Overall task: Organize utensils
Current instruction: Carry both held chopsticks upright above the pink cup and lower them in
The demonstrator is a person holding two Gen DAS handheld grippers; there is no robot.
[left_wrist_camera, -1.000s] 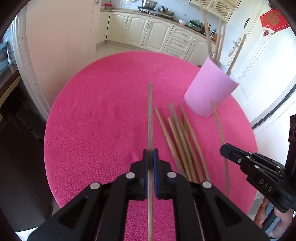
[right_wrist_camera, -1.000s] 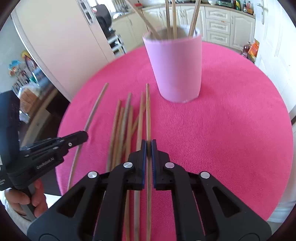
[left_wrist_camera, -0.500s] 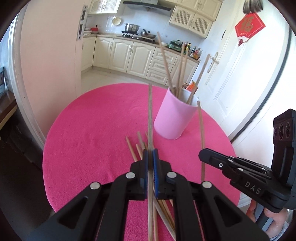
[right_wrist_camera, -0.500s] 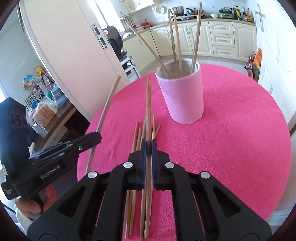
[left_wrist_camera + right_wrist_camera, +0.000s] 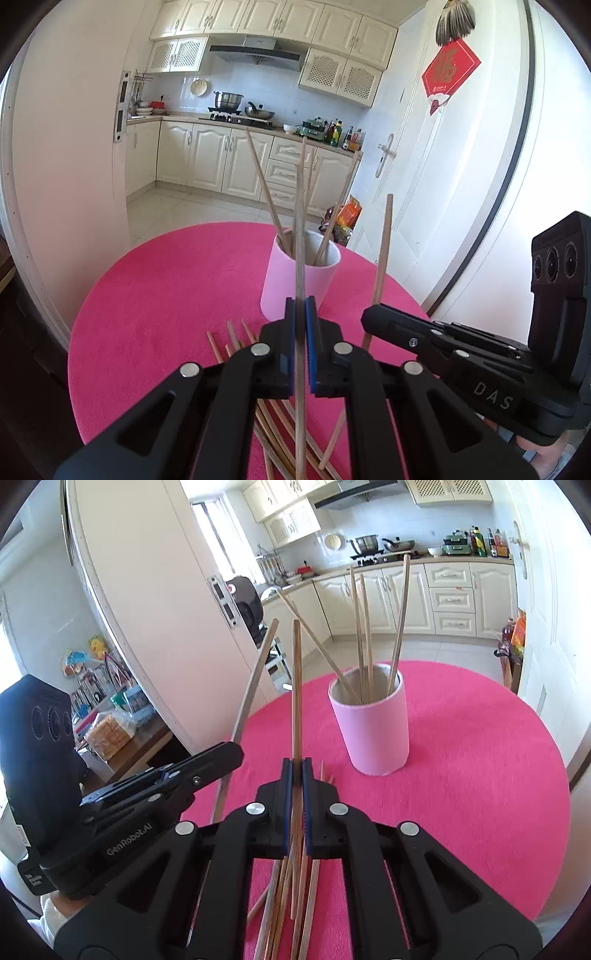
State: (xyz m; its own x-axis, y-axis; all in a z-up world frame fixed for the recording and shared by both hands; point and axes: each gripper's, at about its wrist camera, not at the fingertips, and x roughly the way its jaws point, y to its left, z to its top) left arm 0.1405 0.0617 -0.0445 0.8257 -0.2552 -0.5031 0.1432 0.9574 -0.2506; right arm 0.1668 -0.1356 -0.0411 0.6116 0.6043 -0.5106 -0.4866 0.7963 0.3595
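A pink cup (image 5: 299, 280) (image 5: 371, 723) stands on the round pink table (image 5: 166, 295) (image 5: 480, 757) with several wooden chopsticks leaning in it. My left gripper (image 5: 300, 306) is shut on one chopstick (image 5: 299, 229) that points up and forward, raised above the table short of the cup. My right gripper (image 5: 296, 768) is shut on another chopstick (image 5: 296, 686), also lifted, to the left of the cup. Each gripper shows in the other's view: the right one (image 5: 369, 317) with its stick (image 5: 382, 251), the left one (image 5: 236, 755) with its stick (image 5: 255, 686). Several loose chopsticks (image 5: 236, 343) (image 5: 284, 893) lie on the table under the grippers.
A white door (image 5: 461, 184) stands right of the table, and a white panel (image 5: 147, 609) stands to its left. Kitchen cabinets (image 5: 221, 162) line the far wall. A side table with a bread bag (image 5: 110, 731) sits low at the left. A hand (image 5: 546, 454) holds the right gripper.
Both grippers have risen from the table, each with its chopstick, and tipped up toward level. The cup now sits lower in both views, and the loose chopsticks have dropped beneath the jaws.
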